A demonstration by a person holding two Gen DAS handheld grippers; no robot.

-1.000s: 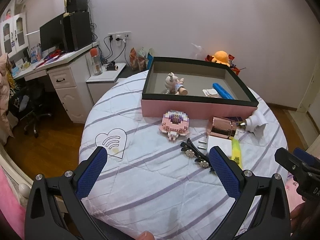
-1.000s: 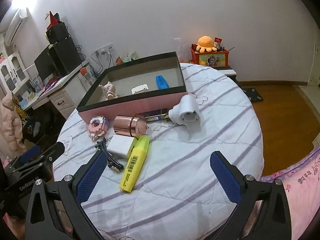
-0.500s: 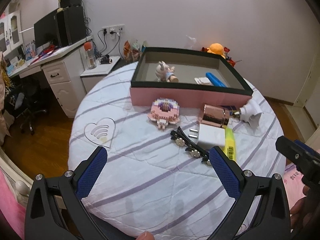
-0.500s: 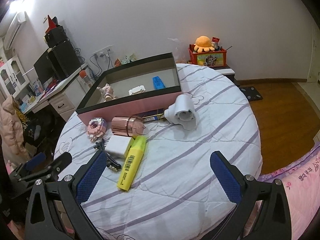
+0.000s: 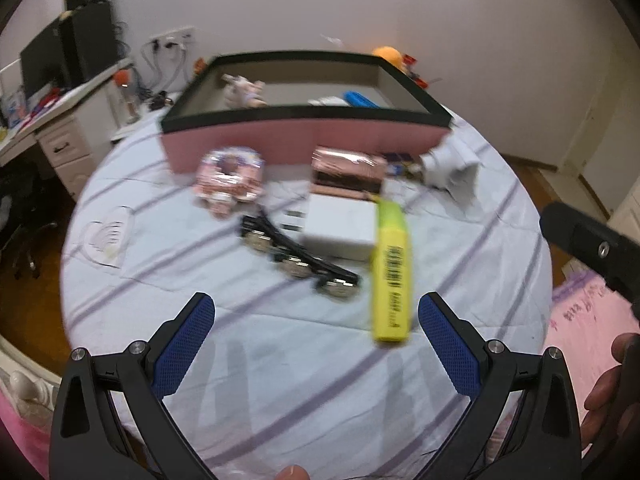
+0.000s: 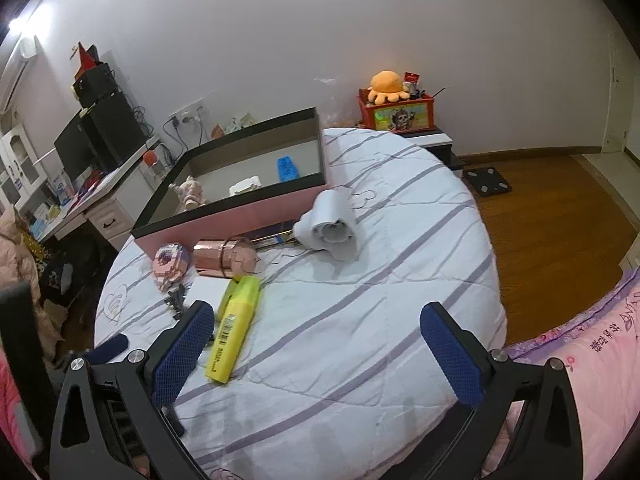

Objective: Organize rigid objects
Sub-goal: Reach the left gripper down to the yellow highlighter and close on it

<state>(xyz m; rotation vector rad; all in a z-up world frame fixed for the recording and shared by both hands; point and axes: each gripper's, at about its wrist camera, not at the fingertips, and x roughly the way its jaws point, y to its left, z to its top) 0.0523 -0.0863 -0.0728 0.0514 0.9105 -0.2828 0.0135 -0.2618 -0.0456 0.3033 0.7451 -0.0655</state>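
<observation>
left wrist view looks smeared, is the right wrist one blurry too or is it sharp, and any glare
Left wrist view: motion blur smears the pink box and the yellow highlighter; only the left gripper itself looks crisp. Right wrist view: sharp, the highlighter's barcode is distinct, with a blown-out bright light at upper left.

Left wrist view smeared by motion blur; right view sharp (ceiling glare upper left), fisheye-bent edges.
</observation>
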